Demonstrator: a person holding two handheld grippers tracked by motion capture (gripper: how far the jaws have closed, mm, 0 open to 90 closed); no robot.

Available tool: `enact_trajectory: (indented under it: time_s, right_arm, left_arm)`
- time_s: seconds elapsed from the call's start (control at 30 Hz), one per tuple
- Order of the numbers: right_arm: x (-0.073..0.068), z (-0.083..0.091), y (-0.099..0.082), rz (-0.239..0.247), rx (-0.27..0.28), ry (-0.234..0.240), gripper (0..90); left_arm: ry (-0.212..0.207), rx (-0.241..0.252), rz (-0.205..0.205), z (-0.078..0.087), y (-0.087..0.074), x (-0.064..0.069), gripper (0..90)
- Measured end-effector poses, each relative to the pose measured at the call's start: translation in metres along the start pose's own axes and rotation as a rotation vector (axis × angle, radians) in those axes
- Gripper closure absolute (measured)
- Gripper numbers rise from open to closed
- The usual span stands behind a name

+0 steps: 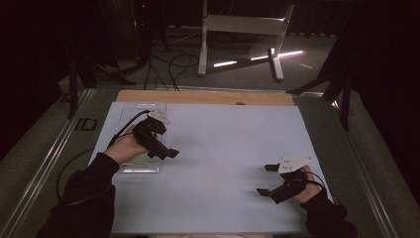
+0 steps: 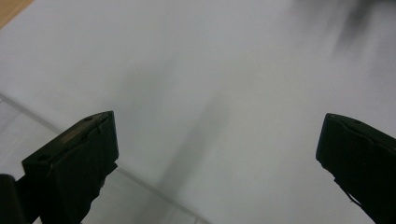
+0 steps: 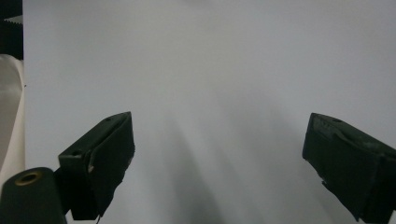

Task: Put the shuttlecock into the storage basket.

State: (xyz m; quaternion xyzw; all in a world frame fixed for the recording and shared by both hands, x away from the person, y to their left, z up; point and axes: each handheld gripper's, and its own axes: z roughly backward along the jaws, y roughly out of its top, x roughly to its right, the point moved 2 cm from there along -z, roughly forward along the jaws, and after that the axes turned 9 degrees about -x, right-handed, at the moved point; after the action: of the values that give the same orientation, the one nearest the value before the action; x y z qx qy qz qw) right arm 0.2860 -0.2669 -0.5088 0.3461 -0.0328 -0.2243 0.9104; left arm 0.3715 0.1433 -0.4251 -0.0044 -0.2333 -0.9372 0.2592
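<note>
My left gripper (image 1: 167, 150) hovers over the left part of the white sheet (image 1: 223, 144), held by a hand in a dark sleeve. In the left gripper view (image 2: 219, 154) its black jaws stand wide apart with only bare sheet between them. My right gripper (image 1: 266, 179) is near the sheet's front right corner and points left. Its jaws spread wide in the right gripper view (image 3: 217, 158) and hold nothing. A clear plastic tray (image 1: 141, 169) lies flat under the left hand, and its edge (image 2: 140, 183) crosses the lower left of the left gripper view.
The white sheet covers most of a wooden tabletop (image 1: 198, 96), whose far strip shows bare. Beyond the table, a white stand (image 1: 242, 29) and cables (image 1: 168, 64) sit on the dim floor. Metal rails (image 1: 49, 153) run along the table's sides.
</note>
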Motion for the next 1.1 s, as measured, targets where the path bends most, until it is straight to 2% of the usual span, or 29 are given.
enact_trajectory:
  time_s: [0.17, 0.23, 0.27, 0.33, 0.4, 0.5, 0.8, 1.1]
  right_arm:
    - [-0.001, -0.002, -0.001, -0.003, 0.000, 0.001, 9.2]
    - [-0.001, -0.003, -0.002, -0.003, -0.006, 0.001, 9.2]
    - [-0.001, -0.004, -0.002, -0.002, -0.006, 0.002, 9.2]
    - [-0.002, -0.004, -0.003, -0.001, -0.012, 0.000, 9.2]
    - [-0.002, -0.005, -0.003, -0.002, -0.012, 0.002, 9.2]
    - [-0.002, -0.006, -0.004, -0.004, -0.013, 0.000, 9.2]
    - [-0.002, -0.009, -0.006, -0.020, -0.001, -0.025, 9.2]
    - [-0.002, -0.009, -0.007, -0.025, -0.005, -0.037, 9.1]
  left_arm:
    - [-0.005, 0.001, -0.036, -0.008, 0.007, 0.012, 0.2]
    - [-0.029, 0.021, -0.040, -0.011, 0.010, 0.018, 0.2]
    - [-0.020, 0.025, -0.049, -0.013, 0.011, 0.021, 0.2]
    - [-0.035, 0.020, -0.070, -0.017, 0.014, 0.027, 0.2]
    - [-0.027, 0.017, -0.095, -0.021, 0.015, 0.033, 0.2]
    - [-0.045, 0.025, -0.116, -0.027, 0.016, 0.039, 0.2]
    - [-0.089, 0.059, -0.131, -0.043, 0.009, 0.053, 0.2]
    - [-0.131, 0.078, -0.129, -0.057, -0.008, 0.062, 0.2]
